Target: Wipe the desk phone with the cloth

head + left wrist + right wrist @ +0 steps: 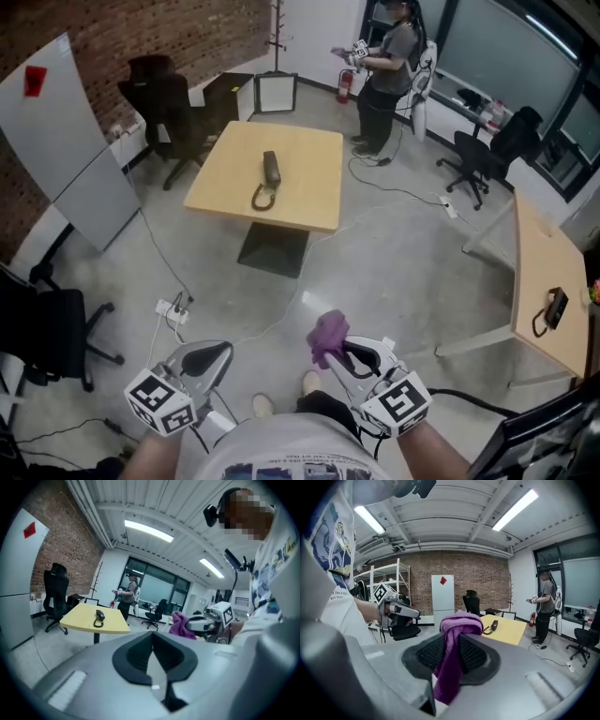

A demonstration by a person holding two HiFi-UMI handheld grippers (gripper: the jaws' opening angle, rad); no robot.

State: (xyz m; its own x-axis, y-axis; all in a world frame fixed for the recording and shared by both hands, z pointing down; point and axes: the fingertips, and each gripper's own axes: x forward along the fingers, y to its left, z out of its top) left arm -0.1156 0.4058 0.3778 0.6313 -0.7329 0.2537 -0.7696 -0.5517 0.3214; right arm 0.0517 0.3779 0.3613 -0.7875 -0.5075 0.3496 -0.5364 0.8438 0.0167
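Head view shows the desk phone [271, 169] lying on the central bench [314, 183], well apart from the person across open floor. A second phone [556, 306] sits on another bench [536, 267] at the right. The one purple cloth [328, 335] is pinched between the fingers [480, 654] of the right gripper [341, 351], while the left gripper [214, 352] is closed and empty. The step appears to be carrying the cloth over; next comes walking up to the bench.

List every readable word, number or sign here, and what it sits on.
None can be read.
Shirt print: lettering too small and blurred.
Red sign on white panel: no characters visible.
Marker cubes: black-and-white patterns, no letters.
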